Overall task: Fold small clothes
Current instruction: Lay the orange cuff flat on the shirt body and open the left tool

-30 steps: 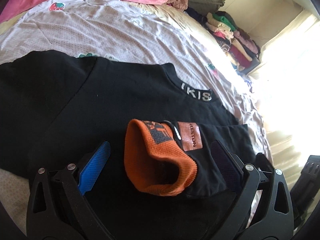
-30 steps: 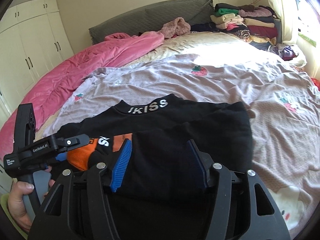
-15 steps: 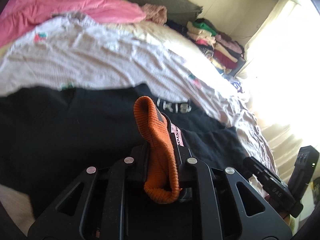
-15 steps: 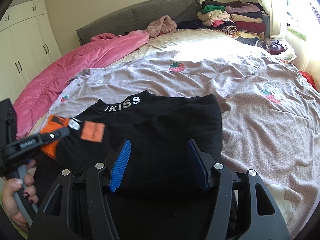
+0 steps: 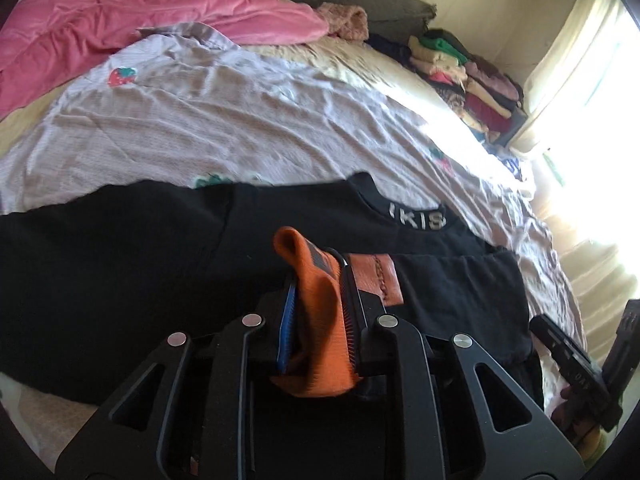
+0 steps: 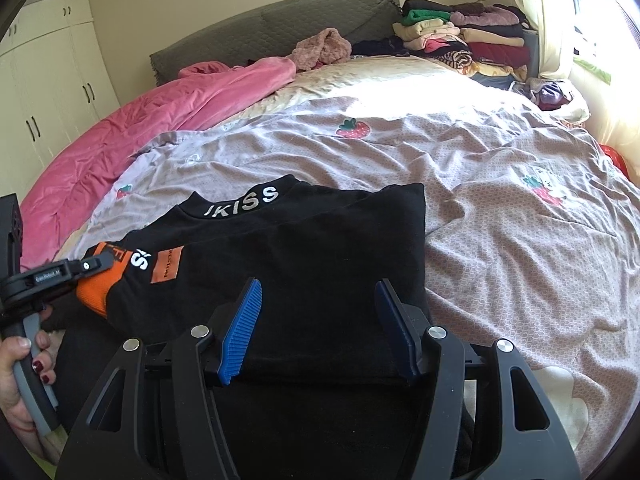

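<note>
At the near edge of the bed (image 6: 500, 208), black sweatshirt (image 6: 312, 248) spread flat; orange cuff (image 5: 320, 320) clamped in left gripper (image 5: 318, 304), lifted slightly. Right gripper (image 6: 318, 320) parted, hovering above fabric.

Ahead of the gripper lies a strawberry-print sheet (image 6: 400, 152); beyond it, left, a pink quilt (image 6: 160, 112); far right, stacked folded clothes (image 6: 468, 40); far left, white wardrobe doors (image 6: 44, 76).

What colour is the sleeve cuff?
Orange cuff, clearest in the left wrist view.
</note>
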`<move>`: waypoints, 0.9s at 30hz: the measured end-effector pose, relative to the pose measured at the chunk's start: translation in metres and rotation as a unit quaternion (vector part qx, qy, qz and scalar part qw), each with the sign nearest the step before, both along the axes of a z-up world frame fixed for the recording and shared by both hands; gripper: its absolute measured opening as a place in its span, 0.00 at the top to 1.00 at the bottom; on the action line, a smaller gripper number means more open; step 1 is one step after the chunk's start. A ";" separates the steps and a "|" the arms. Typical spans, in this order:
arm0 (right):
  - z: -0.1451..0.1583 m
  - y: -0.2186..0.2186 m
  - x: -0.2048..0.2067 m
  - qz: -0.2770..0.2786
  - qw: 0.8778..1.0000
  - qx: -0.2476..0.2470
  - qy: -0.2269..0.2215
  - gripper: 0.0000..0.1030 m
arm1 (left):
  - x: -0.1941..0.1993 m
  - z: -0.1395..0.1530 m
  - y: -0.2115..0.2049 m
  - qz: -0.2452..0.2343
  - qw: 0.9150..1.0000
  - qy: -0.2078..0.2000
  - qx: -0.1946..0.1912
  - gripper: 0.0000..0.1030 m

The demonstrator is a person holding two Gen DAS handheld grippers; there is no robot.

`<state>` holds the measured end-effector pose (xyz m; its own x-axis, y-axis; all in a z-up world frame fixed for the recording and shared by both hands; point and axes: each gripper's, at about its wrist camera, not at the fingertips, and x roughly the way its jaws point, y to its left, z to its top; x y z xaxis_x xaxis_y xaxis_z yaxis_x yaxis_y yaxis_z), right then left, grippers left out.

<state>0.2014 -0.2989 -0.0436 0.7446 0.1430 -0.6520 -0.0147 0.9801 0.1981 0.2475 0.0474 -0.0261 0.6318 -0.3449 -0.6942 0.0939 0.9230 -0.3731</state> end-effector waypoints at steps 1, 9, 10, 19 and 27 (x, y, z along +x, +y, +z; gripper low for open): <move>0.000 0.001 0.001 0.002 1.000 0.000 0.000 0.44 | -0.001 0.004 0.006 0.011 1.000 -0.008 0.001 0.87; 0.002 0.010 0.003 0.015 1.000 -0.010 -0.005 0.44 | -0.016 0.029 0.002 -0.010 0.999 -0.044 -0.005 0.87; 0.003 0.011 0.003 0.018 1.000 -0.011 -0.006 0.44 | -0.016 0.029 -0.007 -0.025 0.999 -0.042 -0.007 0.87; 0.004 0.018 0.009 0.030 0.999 -0.011 -0.006 0.37 | -0.005 -0.030 -0.038 -0.056 0.995 0.045 0.067 0.81; -0.027 0.012 0.035 -0.003 0.997 -0.046 0.067 0.24 | -0.009 -0.033 -0.028 -0.056 0.996 0.049 0.048 0.81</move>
